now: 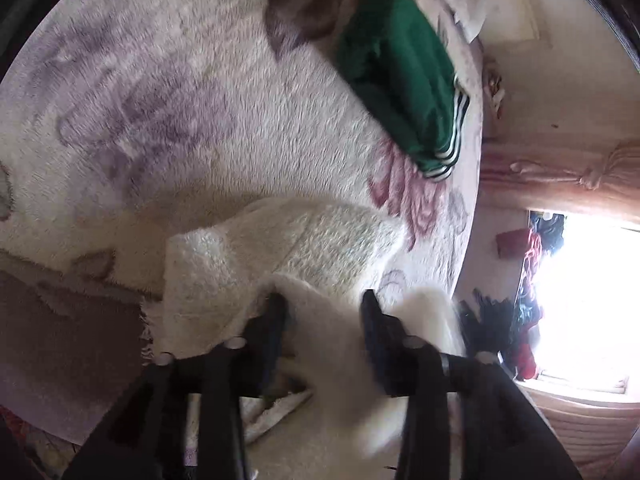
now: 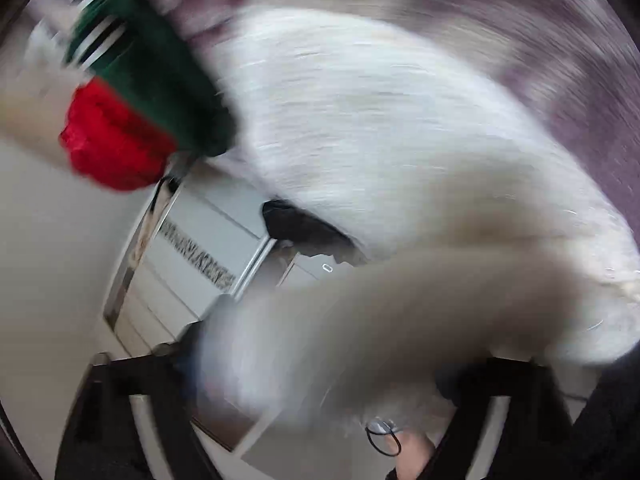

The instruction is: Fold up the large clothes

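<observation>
A white fluffy garment (image 1: pixel 304 240) lies bunched on a pale flowered blanket (image 1: pixel 160 100). My left gripper (image 1: pixel 324 312) points down at it. Its two dark fingers stand apart, and a fold of the white cloth lies loosely between and under them. The right wrist view is heavily blurred. There the same white garment (image 2: pixel 380 120) fills the middle, and a flap of it hangs across my right gripper (image 2: pixel 320 360). That gripper's arms stand wide apart at the bottom edge, and its fingertips are mostly hidden by the flap.
A folded green garment with white stripes (image 1: pixel 396 76) (image 2: pixel 160 80) rests near the blanket's far edge, with a red cloth (image 2: pixel 112 148) beside it. A carved wooden board (image 1: pixel 560 172) and a bright window (image 1: pixel 592 300) lie to the right. A white cabinet (image 2: pixel 192 256) stands beyond the bed.
</observation>
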Available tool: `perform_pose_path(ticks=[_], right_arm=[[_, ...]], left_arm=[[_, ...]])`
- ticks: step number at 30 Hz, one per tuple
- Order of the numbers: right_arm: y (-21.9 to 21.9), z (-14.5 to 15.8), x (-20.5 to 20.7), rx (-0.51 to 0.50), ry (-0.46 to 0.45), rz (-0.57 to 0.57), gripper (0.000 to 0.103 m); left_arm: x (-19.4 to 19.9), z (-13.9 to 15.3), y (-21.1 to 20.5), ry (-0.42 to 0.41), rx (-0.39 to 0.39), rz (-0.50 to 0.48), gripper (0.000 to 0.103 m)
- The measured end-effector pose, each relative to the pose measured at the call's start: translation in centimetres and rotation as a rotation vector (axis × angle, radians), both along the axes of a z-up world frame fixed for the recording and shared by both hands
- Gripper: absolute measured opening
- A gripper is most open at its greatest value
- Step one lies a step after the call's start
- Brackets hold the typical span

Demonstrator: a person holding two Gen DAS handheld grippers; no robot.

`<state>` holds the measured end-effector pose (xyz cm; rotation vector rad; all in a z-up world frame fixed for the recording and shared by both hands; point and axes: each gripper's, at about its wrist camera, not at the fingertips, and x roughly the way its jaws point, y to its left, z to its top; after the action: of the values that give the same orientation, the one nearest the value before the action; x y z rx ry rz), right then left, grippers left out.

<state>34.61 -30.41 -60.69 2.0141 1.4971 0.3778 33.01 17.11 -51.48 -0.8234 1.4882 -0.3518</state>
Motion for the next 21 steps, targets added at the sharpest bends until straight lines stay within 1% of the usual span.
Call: perform_pose_path(ticks=[1,2,4,5,6,8,9,10,12,13,14,16,17,18,19,21], right_arm=[[-0.3,0.6,1.0,-0.028,-0.028,0.014,0.093],[-1.2,0.7,1.4,-0.035,-0.047,0.017,0.093],[-2.4,1.9,2.9,-0.035,-0.108,0.024,0.093],[-2.5,3.0,4.1,-0.069,-0.147,0.054,0.093],[-2.7,4.3,4.7,-0.128,-0.184,0.101,0.093],[-2.2,6.7,5.6,-0.27,-0.251,0.237,0.093],[-2.1,7.3,5.5,-0.338,-0.275,0.305,0.093],[-1.4,8.1,5.2,-0.408,-0.303,0.384,0.093],[-0.2,8.9,3.3,-0.536,-0.356,0.574,0.093],[-0.3,8.5,2.3,-0.579,-0.366,0.638,0.093],[0.0,8.6,1.2,-0.628,-0.378,0.702,0.093],[0.4,9.3,0.3,-0.716,-0.411,0.769,0.093],[0.3,9.1,0.3,-0.754,-0.416,0.784,0.093],[-0.1,9.1,0.2,-0.805,-0.411,0.795,0.093],[-0.7,8.9,0.5,-0.831,-0.401,0.791,0.093],[-2.1,7.9,0.4,-0.839,-0.373,0.771,0.093]], left_arm=[[0.0,0.6,0.3,-0.027,0.051,0.01,0.053],[0.3,1.3,0.4,-0.045,0.105,0.015,0.057],[0.0,2.3,0.9,-0.076,0.185,0.032,0.057],[-0.3,2.9,1.0,-0.091,0.244,0.038,0.057],[-0.8,3.1,1.0,-0.104,0.29,0.036,0.057],[-2.2,3.6,0.7,-0.119,0.389,0.024,0.057],[-3.5,3.8,0.5,-0.118,0.444,0.017,0.057],[-4.5,3.8,0.3,-0.121,0.47,0.011,0.057],[-6.8,3.8,-0.3,-0.112,0.534,-0.006,0.057],[-8.1,3.8,-0.8,-0.102,0.557,-0.017,0.057],[-9.0,3.5,-1.3,-0.094,0.555,-0.027,0.057],[-10.4,2.2,-2.6,-0.066,0.524,-0.055,0.057],[-10.6,1.6,-3.2,-0.06,0.509,-0.071,0.057],[-10.6,1.0,-4.2,-0.067,0.497,-0.095,0.057],[-10.4,0.8,-4.9,-0.088,0.495,-0.117,0.057],[-9.3,0.3,-6.8,-0.142,0.512,-0.182,0.056]])
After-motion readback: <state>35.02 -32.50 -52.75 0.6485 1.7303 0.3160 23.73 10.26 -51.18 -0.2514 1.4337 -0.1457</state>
